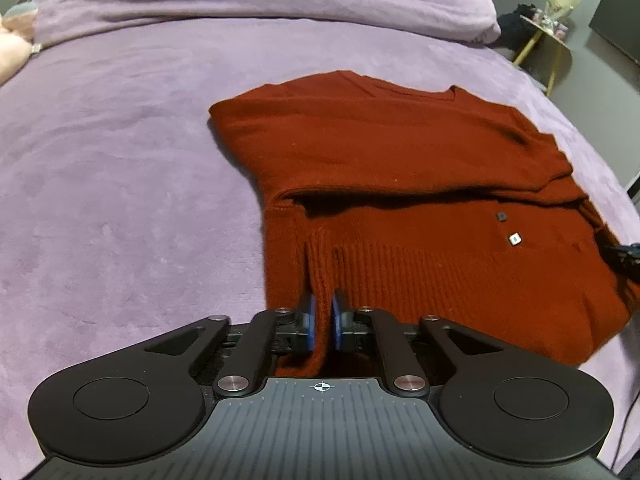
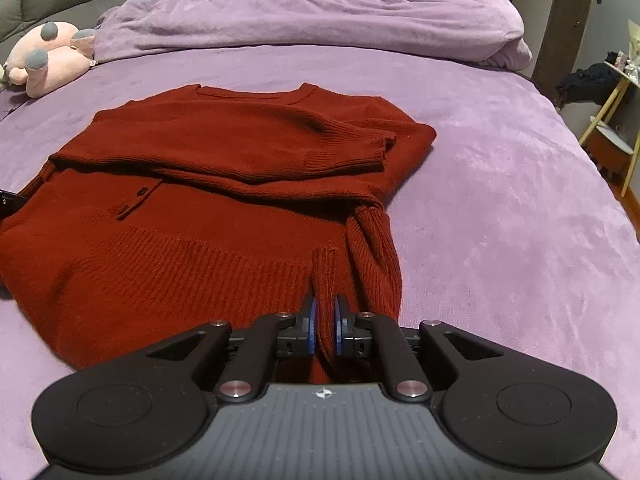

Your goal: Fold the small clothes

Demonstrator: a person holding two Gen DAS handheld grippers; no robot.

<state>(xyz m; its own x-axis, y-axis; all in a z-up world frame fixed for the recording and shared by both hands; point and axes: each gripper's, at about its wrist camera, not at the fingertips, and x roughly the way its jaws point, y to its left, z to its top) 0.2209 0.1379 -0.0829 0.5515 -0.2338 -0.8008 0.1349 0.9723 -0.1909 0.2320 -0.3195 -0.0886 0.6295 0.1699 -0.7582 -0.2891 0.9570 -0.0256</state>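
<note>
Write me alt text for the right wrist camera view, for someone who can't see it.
The right hand-held gripper pinches the ribbed hem of a rust-red sweater lying on a purple bedspread. The sweater's sleeves are folded across its body. A pink plush toy lies at the far left by a bunched purple blanket.
</note>
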